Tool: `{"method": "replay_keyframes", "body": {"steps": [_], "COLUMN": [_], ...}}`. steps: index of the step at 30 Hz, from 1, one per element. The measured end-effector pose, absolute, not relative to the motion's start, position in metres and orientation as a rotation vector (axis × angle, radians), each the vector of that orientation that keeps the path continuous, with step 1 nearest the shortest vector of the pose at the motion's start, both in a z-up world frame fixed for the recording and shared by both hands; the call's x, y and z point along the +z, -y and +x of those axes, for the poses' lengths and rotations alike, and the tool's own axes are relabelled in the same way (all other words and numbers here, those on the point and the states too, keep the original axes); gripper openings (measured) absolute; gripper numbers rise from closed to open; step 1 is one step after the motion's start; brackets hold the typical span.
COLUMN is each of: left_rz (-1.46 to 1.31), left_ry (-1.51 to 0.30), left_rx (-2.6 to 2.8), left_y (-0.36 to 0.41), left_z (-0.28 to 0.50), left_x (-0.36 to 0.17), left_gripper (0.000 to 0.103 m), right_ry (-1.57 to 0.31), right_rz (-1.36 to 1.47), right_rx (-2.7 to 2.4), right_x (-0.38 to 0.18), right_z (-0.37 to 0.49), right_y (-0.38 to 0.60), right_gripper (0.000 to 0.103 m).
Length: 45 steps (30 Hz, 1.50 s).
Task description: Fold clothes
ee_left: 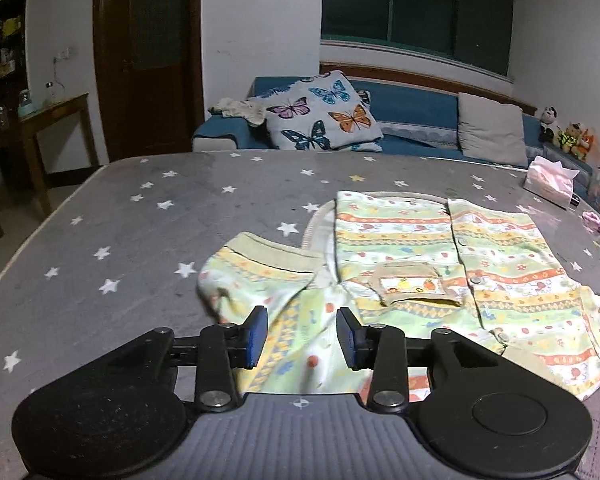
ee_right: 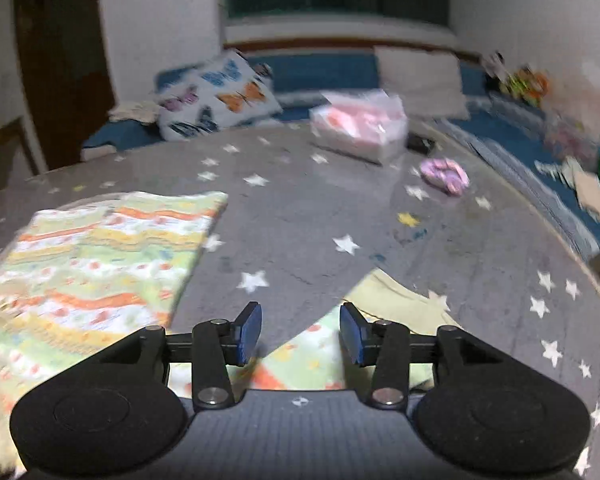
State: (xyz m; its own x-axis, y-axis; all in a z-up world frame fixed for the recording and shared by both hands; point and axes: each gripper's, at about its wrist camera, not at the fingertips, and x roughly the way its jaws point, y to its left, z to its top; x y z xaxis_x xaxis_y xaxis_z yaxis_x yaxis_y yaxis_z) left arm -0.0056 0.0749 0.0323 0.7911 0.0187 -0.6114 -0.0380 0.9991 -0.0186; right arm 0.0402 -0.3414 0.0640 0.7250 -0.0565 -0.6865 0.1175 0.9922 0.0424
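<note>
A child's striped pastel shirt (ee_left: 440, 256) with buttons and a small chest pocket lies spread on the grey star-patterned table (ee_left: 140, 220). Its left sleeve (ee_left: 260, 280) stretches toward my left gripper (ee_left: 302, 334), which is open just above the sleeve cloth. In the right wrist view the shirt body (ee_right: 96, 256) lies at the left and its right sleeve (ee_right: 340, 336) runs under my right gripper (ee_right: 300, 334), which is open over the sleeve. That view is blurred.
A pink tissue pack (ee_right: 358, 128) and a small pink cloth (ee_right: 444, 176) lie at the table's far right. A blue sofa (ee_left: 412, 100) with a butterfly cushion (ee_left: 320, 112) stands behind the table. A wooden side table (ee_left: 40, 120) is at the left.
</note>
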Motion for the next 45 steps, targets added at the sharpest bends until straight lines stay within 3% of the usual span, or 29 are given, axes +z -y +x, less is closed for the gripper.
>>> {"method": "replay_keyframes", "body": {"steps": [3,5,9,17,27,32,35,45], "left_rz": [-0.036,-0.036,-0.032,-0.026,-0.014,-0.010,-0.005,0.026], "left_ry": [-0.673,-0.685,-0.703,-0.715,-0.717,-0.702,-0.703,-0.716], "left_rx": [0.017,0.011,0.004,-0.011,-0.029,-0.034,-0.029,-0.031], "left_y": [-0.072,-0.070,-0.068,-0.065,-0.062,-0.060,-0.058,-0.049], "left_z": [0.000,0.005,0.009,0.010,0.010,0.009,0.012,0.046], "left_x": [0.025,0.021,0.014,0.005,0.001,0.006,0.007,0.007], "left_gripper": [0.043,0.043,0.043,0.045,0.048,0.049,0.049,0.049], "right_ry": [-0.795,-0.798,-0.791,-0.680,-0.748,-0.712,-0.747,-0.763], "right_rz": [0.074,0.056,0.022,0.044,0.143,0.169,0.202,0.124], "right_rx": [-0.123,-0.138,-0.157,-0.235,-0.398,-0.303,-0.246,-0.248], "right_x": [0.052,0.047,0.048,0.082,0.073,0.075,0.065,0.048], "right_z": [0.052,0.054,0.047,-0.019,-0.095,-0.075,-0.048,0.000], "right_y": [0.343,0.343,0.344,0.367,0.402,0.400,0.401,0.407], "right_gripper": [0.042,0.035,0.003,0.002,0.006,0.010,0.021,0.022]}}
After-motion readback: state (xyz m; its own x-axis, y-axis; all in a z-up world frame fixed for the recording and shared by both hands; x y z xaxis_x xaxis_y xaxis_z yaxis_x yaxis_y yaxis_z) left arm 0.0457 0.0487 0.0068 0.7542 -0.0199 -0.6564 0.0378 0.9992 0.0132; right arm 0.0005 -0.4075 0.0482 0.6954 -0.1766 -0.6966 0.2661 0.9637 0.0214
